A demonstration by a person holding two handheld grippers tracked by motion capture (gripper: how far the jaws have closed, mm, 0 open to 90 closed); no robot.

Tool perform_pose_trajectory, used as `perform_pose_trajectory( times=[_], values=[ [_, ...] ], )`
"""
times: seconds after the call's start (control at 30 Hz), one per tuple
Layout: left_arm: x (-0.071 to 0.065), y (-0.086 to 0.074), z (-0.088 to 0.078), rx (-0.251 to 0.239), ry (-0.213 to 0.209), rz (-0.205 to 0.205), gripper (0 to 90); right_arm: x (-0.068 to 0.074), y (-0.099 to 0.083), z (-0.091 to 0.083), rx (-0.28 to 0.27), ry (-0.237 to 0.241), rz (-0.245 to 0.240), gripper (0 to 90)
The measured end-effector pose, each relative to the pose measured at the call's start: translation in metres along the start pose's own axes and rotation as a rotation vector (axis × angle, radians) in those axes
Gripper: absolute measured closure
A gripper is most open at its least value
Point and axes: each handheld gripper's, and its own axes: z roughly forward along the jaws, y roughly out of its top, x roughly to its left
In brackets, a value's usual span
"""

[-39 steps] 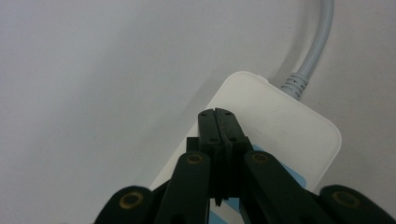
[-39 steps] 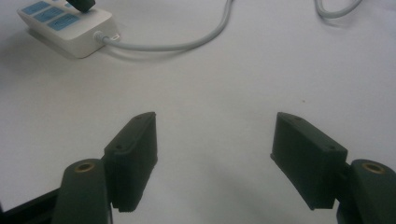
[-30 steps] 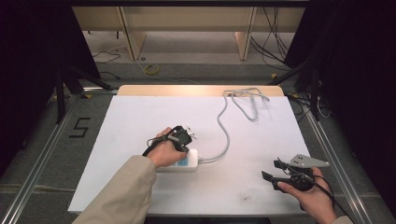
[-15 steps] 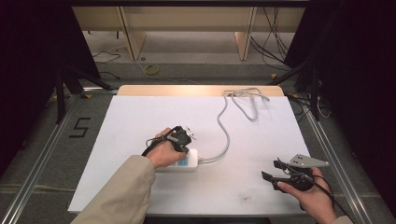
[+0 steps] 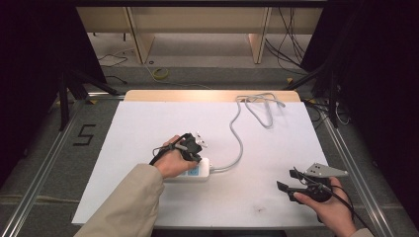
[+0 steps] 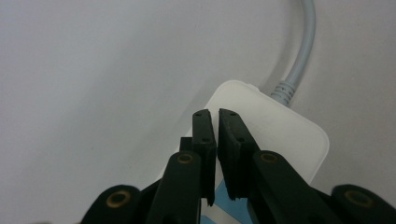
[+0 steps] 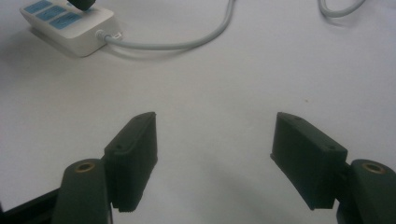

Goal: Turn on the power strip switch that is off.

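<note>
At the left of the high view, the left gripper (image 5: 193, 154) is held in a hand emerging from a beige sleeve (image 5: 129, 207) and is positioned directly over the white rectangular plastic power strip with blue socket faces (image 5: 197, 173), which lies flat on the white table sheet (image 5: 148, 123) a little left of centre and towards the near edge. In the left gripper view, the two black jaws are seen almost together, separated by a narrow slit, having just been opening slightly; nothing is clamped between them, and their tips hang over the rounded end of the power strip (image 6: 275, 126). From that end a grey round cable (image 6: 299, 60) is led away; in the high view the cable (image 5: 239, 138) is traced in a curve towards the far edge, where it lies in a loose loop. At the right, the right gripper (image 5: 295, 182) is held near the front edge of the table sheet, well apart from the power strip. In the right gripper view, its jaws stand wide apart over the bare sheet, with nothing between them, and the power strip (image 7: 65, 25) is observed at the upper left.
</note>
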Motion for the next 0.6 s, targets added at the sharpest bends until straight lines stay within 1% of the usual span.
perform_pose_trajectory(
  times=[0.1,0.13,0.27,0.33,0.37,0.43,0.47,0.5,0.6],
  values=[
    [0.002,0.000,-0.003,-0.011,0.019,-0.021,80.6,0.000,0.000,0.000,0.000,0.000,0.000,31.4],
    [0.003,-0.001,-0.005,-0.014,0.024,-0.021,79.4,0.000,0.000,0.000,0.001,0.000,0.000,31.4],
    [0.006,-0.002,-0.008,-0.040,0.029,-0.038,75.5,0.000,0.000,0.000,0.001,0.000,0.001,31.3],
    [0.007,-0.003,-0.010,-0.063,0.033,-0.051,72.7,0.000,0.000,0.000,-0.002,-0.001,0.003,31.4],
    [0.008,-0.003,-0.011,-0.072,0.036,-0.049,71.1,0.000,0.000,0.000,-0.002,-0.001,0.002,31.4],
    [0.009,-0.004,-0.013,-0.101,0.037,-0.063,68.5,0.000,0.000,0.000,0.001,0.000,0.001,31.4],
    [0.010,-0.004,-0.014,-0.107,0.038,-0.064,66.8,0.000,0.000,0.000,0.001,0.000,0.001,31.4],
    [0.011,-0.005,-0.014,-0.124,0.034,-0.071,65.1,0.000,0.000,0.000,0.001,0.000,0.001,31.4],
    [0.013,-0.006,-0.017,-0.152,0.026,-0.081,58.7,0.000,0.000,0.000,0.000,-0.002,0.003,31.4]
  ],
)
